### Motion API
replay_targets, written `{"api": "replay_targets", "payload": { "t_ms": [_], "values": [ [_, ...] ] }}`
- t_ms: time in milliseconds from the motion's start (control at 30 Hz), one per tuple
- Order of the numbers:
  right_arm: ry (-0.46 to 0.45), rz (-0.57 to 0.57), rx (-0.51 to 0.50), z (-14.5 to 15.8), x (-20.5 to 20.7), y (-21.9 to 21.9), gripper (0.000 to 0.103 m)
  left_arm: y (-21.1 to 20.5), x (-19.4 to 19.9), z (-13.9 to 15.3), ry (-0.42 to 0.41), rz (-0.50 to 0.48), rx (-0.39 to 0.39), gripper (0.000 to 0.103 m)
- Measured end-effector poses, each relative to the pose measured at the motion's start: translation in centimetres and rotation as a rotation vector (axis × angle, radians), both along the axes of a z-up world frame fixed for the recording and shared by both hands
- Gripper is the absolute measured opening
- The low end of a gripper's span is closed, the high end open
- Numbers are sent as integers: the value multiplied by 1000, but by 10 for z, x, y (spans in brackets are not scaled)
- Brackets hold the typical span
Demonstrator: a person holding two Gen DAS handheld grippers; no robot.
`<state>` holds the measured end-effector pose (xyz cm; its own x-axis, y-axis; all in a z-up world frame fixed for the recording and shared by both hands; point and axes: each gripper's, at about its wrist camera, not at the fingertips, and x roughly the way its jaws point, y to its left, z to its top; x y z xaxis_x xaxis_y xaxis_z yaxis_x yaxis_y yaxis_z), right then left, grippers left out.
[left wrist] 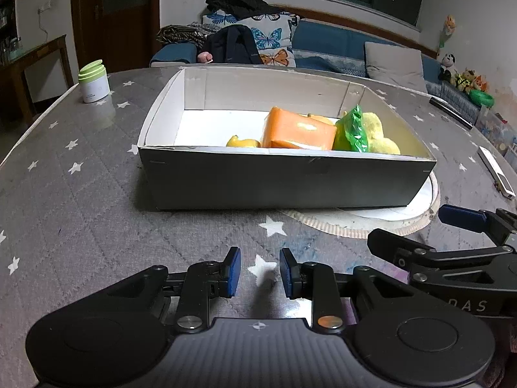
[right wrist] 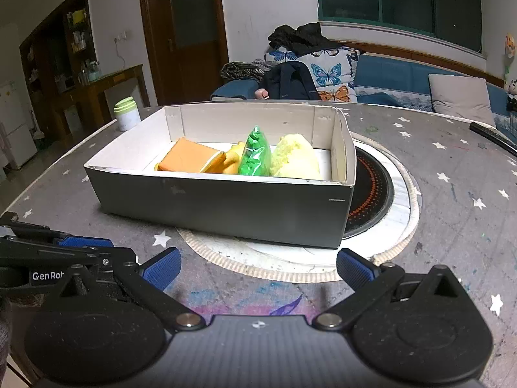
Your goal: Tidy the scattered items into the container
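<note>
A grey cardboard box with a white inside stands on the star-patterned table, ahead of both grippers. In it lie an orange packet, a green bag, a yellow fluffy thing and a small yellow toy. The right wrist view shows the same box with the orange packet and the green bag. My left gripper hovers over bare table short of the box, narrowly open and empty. My right gripper is beside it, wide open and empty.
A white jar with a green lid stands at the table's far left. A white remote and a black stick lie at the right. The box partly covers a round hob set in the table. A sofa lies beyond.
</note>
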<state>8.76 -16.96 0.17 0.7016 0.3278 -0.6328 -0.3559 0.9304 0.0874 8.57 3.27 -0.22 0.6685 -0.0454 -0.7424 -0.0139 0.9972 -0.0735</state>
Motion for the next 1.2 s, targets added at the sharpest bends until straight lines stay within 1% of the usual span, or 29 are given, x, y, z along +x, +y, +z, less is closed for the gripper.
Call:
{"api": "replay_targets", "payload": {
  "t_ms": [267,433,867,1200],
  "values": [
    [5,-8,-6,-1,1,0,103,-4,2,-1,13,2,28,29],
    [13,-11,-12,-4,1,0,103,-6,5,-4,37,18,55,29],
    [17,-8,-18,-6,-1,1,103,-5,4,-5,31,21,59,29],
    [14,-9,-17,-7,-2,1,103,-2,5,-4,27,36,49,29]
  ]
}}
